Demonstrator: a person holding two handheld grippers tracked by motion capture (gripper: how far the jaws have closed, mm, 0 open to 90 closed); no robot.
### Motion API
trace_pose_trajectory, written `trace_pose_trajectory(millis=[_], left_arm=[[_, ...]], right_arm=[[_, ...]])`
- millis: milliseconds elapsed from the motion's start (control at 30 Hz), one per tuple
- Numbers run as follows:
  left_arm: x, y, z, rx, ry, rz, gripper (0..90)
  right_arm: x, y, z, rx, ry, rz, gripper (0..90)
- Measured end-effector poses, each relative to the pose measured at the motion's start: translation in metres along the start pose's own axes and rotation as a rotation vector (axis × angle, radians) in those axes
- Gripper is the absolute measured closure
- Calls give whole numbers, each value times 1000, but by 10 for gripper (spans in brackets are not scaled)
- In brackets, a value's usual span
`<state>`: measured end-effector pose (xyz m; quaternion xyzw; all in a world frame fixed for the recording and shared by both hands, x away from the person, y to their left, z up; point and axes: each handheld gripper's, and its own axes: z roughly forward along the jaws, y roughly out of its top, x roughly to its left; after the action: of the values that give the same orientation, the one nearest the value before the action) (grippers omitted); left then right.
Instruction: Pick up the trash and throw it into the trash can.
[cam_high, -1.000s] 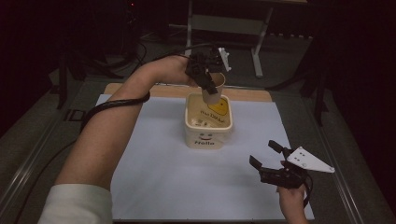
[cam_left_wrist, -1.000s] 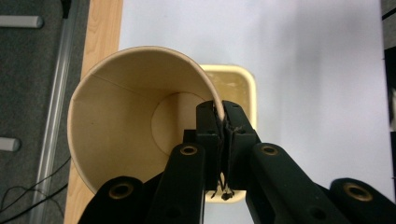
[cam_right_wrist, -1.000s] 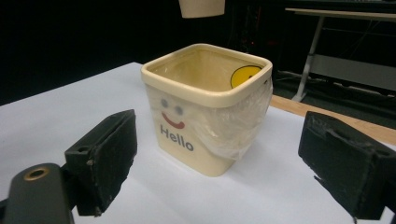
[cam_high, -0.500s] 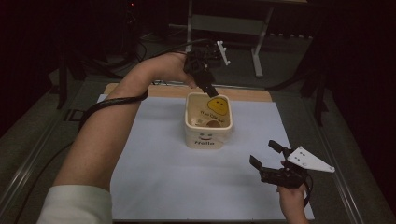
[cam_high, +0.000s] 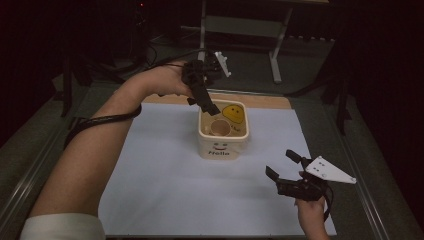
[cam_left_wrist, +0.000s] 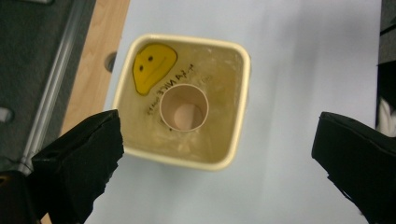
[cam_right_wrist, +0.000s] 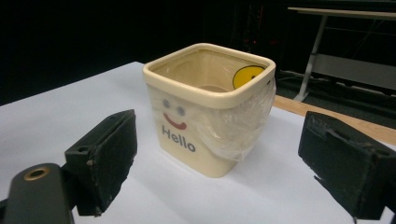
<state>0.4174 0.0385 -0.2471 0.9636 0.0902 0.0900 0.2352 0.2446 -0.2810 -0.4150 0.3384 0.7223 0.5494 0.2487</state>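
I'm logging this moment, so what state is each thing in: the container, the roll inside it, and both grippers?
Cream container: upright on the white sheet, open top.
Cardboard roll: standing on end inside the container, free of any grip.
Left gripper: above the container, jaws have just been opening, nothing between them.
Right gripper: open, empty, beside the container.

Glossy cream plastic tub (cam_right_wrist: 204, 116) with crinkled clear film on one side, matt cardboard tube (cam_left_wrist: 183, 108) inside, smooth white paper sheet (cam_high: 165, 190), bare wood edge (cam_high: 270, 101).
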Motion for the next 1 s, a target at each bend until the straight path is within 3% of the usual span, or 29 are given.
trace_pose_trajectory(millis=[267,300,333,767,833,1000], left_arm=[[-7,-17,-11,-46,-18,-18,21],[-12,-27,-14,-58,-25,-25,21],[-14,-30,-15,-60,-11,-26,21],[-41,-77,-29,-103,-47,-74,22],[-43,-81,-30,-106,-34,-76,22],[-57,-99,-31,-104,-57,-79,21]], right_arm=[[1,0,1,-5,1,1,115],[2,1,1,-3,0,-2,115],[2,1,1,-3,0,-3,115],[3,1,2,-2,8,-3,115],[3,1,2,-2,7,-5,115],[4,1,3,-3,10,-2,115]])
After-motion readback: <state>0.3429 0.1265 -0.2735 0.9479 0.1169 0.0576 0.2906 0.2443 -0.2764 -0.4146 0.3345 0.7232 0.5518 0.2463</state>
